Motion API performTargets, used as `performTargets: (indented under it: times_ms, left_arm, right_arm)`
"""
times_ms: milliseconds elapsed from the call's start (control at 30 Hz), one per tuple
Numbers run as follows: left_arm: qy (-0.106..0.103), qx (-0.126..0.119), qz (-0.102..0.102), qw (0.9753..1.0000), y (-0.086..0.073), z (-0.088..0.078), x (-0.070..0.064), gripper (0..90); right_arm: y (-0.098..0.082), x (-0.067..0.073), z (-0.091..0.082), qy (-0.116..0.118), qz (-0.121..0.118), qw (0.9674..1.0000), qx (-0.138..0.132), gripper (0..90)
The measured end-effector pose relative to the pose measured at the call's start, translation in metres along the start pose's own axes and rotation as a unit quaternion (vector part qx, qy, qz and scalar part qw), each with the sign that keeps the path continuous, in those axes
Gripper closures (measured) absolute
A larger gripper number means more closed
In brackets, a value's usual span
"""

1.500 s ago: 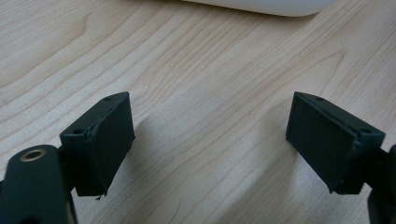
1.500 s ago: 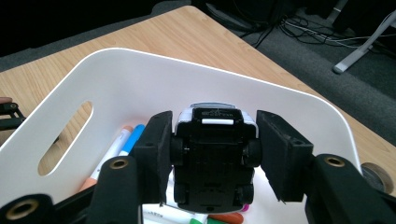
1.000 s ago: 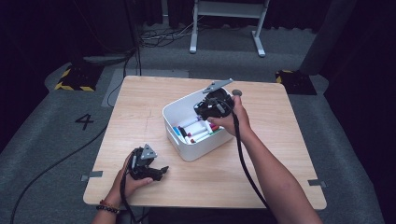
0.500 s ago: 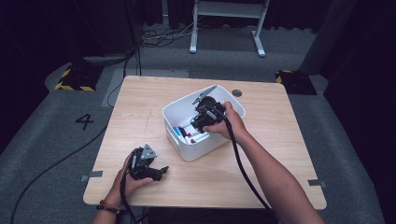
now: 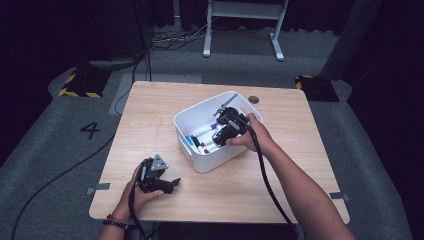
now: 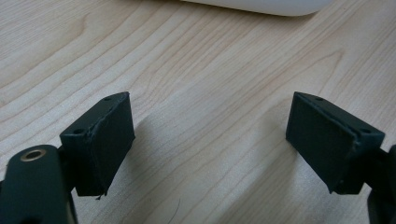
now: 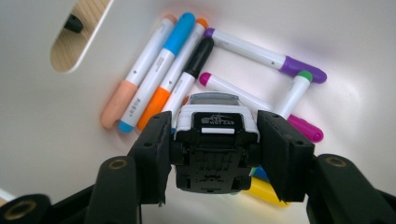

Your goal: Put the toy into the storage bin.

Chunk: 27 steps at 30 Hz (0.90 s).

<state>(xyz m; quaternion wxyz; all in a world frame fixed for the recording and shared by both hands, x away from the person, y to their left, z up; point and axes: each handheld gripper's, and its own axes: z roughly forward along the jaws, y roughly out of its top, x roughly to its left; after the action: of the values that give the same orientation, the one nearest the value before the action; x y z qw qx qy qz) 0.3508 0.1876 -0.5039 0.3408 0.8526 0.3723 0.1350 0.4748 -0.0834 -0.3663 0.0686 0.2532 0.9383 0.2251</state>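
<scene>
Table [image 5: 165, 120]: pale grained wood, matt. Bin [image 5: 200, 161]: smooth white plastic. Fingers [image 6: 112, 135]: matt black.

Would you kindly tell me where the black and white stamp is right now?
The stamp is clamped in the right tongs, held inside the white bin just above the markers, near the table's middle in the high view.

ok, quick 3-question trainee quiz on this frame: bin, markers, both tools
1. True or false: the right tool is shut on a black and white toy car.
2. Multiple choice: the markers lie A) on the table, B) in the white bin, C) between the left tool's jaws.
3. In a word, what state is the left tool in?

Key:
1. True.
2. B.
3. Open, with bare wooden table between its jaws.
</scene>
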Motion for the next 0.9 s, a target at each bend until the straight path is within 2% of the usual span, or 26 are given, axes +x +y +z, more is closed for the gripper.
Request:
performTargets:
  times_ms: [200, 233, 367, 600, 733, 767, 800, 900]
  left_arm:
    - [0.0, 0.0, 0.0, 1.0, 0.0, 0.0, 0.0, 15.4]
    - [0.0, 0.0, 0.0, 1.0, 0.0, 0.0, 0.0, 15.3]
    - [-0.001, 0.001, 0.003, 1.0, 0.0, 0.0, 0.0, 15.2]
    - [-0.001, 0.001, 0.003, 1.0, 0.0, 0.0, 0.001, 15.2]
    - [-0.001, 0.001, 0.003, 1.0, 0.0, 0.0, 0.001, 15.2]
    - [-0.001, 0.001, 0.003, 1.0, 0.0, 0.0, 0.001, 15.2]
    - [-0.001, 0.001, 0.003, 1.0, 0.0, 0.0, 0.001, 15.2]
    - [-0.001, 0.001, 0.003, 1.0, 0.0, 0.0, 0.0, 15.2]
  right_arm:
    - [-0.005, -0.001, -0.002, -0.004, 0.002, 0.9999, 0.011, 46.8]
    - [-0.005, -0.002, -0.005, -0.006, 0.003, 1.0, 0.002, 46.1]
    - [-0.006, -0.002, -0.008, -0.009, 0.002, 0.9999, -0.005, 45.4]
    - [-0.008, -0.001, -0.021, -0.015, -0.009, 0.9987, -0.047, 45.0]
    - [-0.01, 0.0, -0.025, -0.019, -0.013, 0.9981, -0.058, 43.1]
    - [-0.011, 0.0, -0.027, -0.019, -0.016, 0.998, -0.059, 42.2]
    - [-0.013, 0.0, -0.031, -0.025, -0.024, 0.9969, -0.071, 41.8]
    - [-0.017, 0.0, -0.037, -0.034, -0.033, 0.9961, -0.074, 39.5]
